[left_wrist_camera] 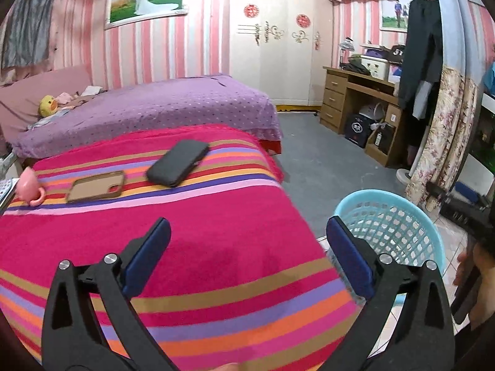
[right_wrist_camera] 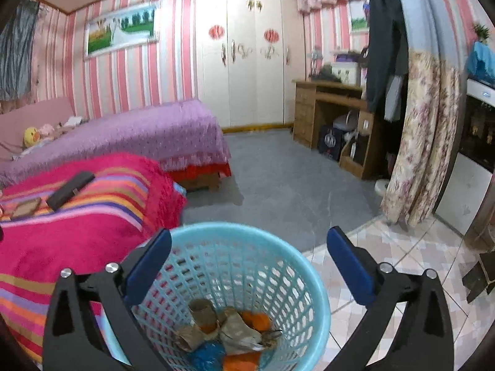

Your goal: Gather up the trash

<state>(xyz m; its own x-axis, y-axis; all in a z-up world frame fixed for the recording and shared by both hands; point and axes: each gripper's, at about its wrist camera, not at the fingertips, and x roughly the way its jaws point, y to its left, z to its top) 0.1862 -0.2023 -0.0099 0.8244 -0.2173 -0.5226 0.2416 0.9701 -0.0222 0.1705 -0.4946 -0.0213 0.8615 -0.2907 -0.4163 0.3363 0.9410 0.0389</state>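
Observation:
A light blue plastic basket (right_wrist_camera: 247,266) stands on the floor beside the table with the striped pink cloth (left_wrist_camera: 198,247). Inside it lie brown paper scraps (right_wrist_camera: 235,330), orange peel pieces (right_wrist_camera: 256,320) and a blue wrapper (right_wrist_camera: 207,355). My right gripper (right_wrist_camera: 249,249) hangs over the basket's mouth, open, with nothing between its fingers. My left gripper (left_wrist_camera: 247,239) is open above the near end of the striped cloth, empty; the basket (left_wrist_camera: 393,222) lies just to its right. A hand on the other gripper's handle shows at the right edge of the left wrist view.
On the cloth farther back lie a black phone (left_wrist_camera: 178,163), a brown phone case (left_wrist_camera: 96,186) and a pink cup (left_wrist_camera: 29,189). Beyond are a purple bed (left_wrist_camera: 148,108), grey carpet (right_wrist_camera: 278,182), a wooden desk (left_wrist_camera: 362,99) and a floral curtain (right_wrist_camera: 417,136).

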